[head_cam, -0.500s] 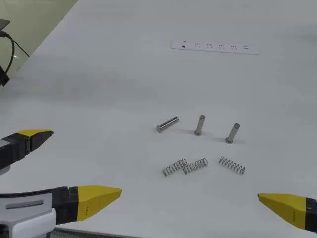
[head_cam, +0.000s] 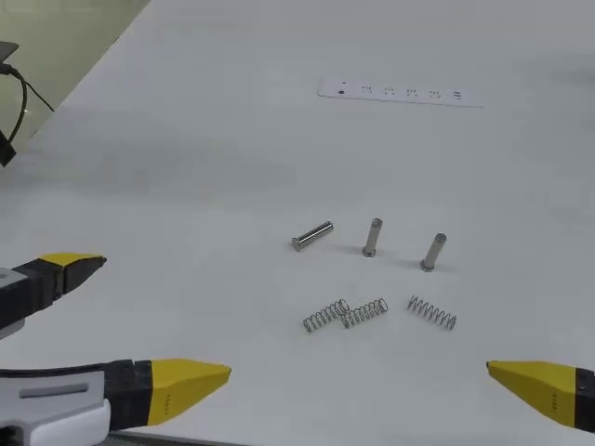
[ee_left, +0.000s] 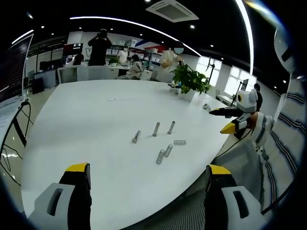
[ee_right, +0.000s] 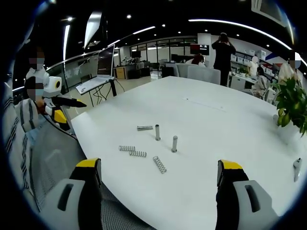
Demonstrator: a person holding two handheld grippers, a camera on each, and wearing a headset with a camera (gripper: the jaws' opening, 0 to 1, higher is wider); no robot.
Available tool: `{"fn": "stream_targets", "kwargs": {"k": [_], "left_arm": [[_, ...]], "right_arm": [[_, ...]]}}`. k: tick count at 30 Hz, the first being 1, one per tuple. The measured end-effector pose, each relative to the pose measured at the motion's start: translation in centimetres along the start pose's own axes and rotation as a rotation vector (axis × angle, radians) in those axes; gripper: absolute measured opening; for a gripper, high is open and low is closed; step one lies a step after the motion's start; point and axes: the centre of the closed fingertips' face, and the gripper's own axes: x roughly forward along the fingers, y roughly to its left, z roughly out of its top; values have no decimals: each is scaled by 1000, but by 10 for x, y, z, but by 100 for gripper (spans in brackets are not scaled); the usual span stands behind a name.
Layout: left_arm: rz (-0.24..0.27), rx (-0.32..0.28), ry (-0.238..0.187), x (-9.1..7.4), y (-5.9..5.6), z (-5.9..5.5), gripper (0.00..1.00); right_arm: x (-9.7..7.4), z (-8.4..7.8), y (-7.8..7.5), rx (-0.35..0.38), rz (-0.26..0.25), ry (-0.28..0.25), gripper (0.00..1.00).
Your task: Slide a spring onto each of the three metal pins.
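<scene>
While left claw (ee_left: pixel 147 168) gapes, power strip (head_cam: pixel 400 93) beyond 3 pins (head_cam: pixel 372 238)

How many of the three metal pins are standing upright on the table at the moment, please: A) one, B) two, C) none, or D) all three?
B: the middle pin and the right pin stand upright, while the left pin lies on its side.

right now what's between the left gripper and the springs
Nothing: only bare table runs from the open left gripper to the springs, in the head view and the left gripper view.
</scene>
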Motion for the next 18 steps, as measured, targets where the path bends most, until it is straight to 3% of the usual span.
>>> {"fn": "stream_targets", "kwargs": {"k": [18], "left_arm": [[-8, 1, 25, 2, 1, -6, 98]], "right_arm": [[2, -10, 0, -5, 3, 46, 100]]}}
